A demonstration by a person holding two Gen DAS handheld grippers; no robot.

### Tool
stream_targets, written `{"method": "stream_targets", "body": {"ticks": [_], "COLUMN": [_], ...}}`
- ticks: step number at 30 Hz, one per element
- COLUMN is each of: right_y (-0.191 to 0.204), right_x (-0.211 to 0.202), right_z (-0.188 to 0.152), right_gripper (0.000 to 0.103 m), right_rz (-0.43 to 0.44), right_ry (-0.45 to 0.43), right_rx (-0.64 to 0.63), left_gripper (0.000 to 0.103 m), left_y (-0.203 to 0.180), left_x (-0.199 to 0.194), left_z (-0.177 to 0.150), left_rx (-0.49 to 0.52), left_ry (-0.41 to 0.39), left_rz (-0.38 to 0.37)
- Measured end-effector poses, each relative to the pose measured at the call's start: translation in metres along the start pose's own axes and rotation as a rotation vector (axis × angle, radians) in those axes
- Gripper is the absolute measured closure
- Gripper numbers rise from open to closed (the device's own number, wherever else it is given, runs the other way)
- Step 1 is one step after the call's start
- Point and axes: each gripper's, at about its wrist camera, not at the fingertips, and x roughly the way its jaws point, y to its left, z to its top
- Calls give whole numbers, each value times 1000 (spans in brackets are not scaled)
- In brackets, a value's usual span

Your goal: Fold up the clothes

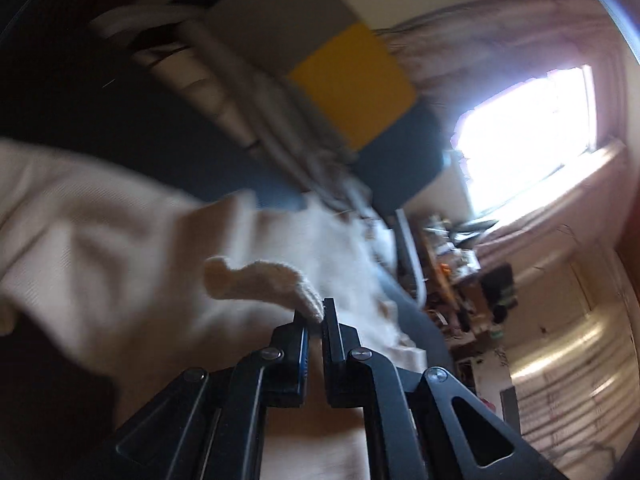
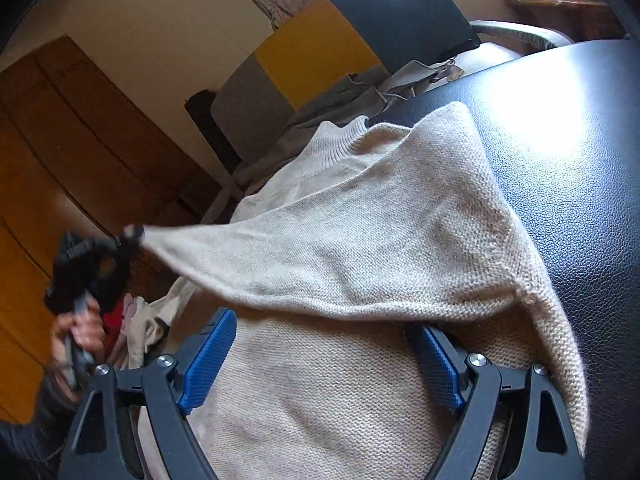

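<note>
In the left wrist view, the left gripper [image 1: 315, 314] is pinching a small tab of the cream knit sweater [image 1: 120, 240] between its nearly closed jaws, with only a sliver of gap left around the fabric. The cloth is fanning out to the left from that pinch, blurred and lifted clear of the dark surface below. Behind it a chair back [image 1: 352, 80] with grey, yellow and dark blue panels is showing, with a grey garment [image 1: 256, 92] draped over it, and a bright window [image 1: 528, 136] is glaring at the right.

In the right wrist view, the right gripper [image 2: 320, 360] is standing wide open, its blue pads [image 2: 208, 360] spread apart and holding nothing; the sweater is lying between and beneath them on the black leather-like tabletop [image 2: 580, 160]. One side of the sweater is being drawn across the body toward the left, where the left gripper [image 2: 132, 236] is gripping its tip, the person's hand [image 2: 78, 332] showing below. The ribbed collar [image 2: 340, 140] is lying at the far end.

To do this fold well, the person is probably best carrying the lifted part straight across so its edge lands parallel with the body, keeping light tension to avoid a sagging crease. The open right gripper is well placed to press the body down so it is not dragged. A thin pinch on loose knit could slip, so a slow sweep seems wise.
</note>
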Motion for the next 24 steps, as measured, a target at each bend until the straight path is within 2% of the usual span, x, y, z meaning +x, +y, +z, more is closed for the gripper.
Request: {"method": "stream_targets", "body": {"ticks": [3,5,7,9,11,15,17,20,24], "right_y": [3,7,12,14,14,1,-5,-14,-30], "right_x": [1,-2,-12,-25,-32,-36,-32,-20,-6], "right_z": [3,10,20,32,46,60,65,73,95], "right_gripper": [15,15,15,15,15,13,13,13,13], "right_rz": [-22,-40,-51,-36,-61,-96,-130,-187,-256], "right_ry": [22,46,30,-7,-35,-42,-32,1,20], "right_rx": [7,17,1,1,-3,25,29,29,19], "left_gripper": [99,99,99,86,83,77,76,72,72], "left_y": [27,34,41,49,58,62,59,40,21], "left_x": [2,1,0,-1,-4,-9,-9,2,40], "left_z": [-17,-25,-27,-29,-24,-7,3,23,35], "left_rx": [5,26,28,25,-12,-5,32,150,287], "left_ry": [39,65,93,119,123,106,103,113,212], "left_rz": [52,50,15,-16,-21,-13,12,54,155]}}
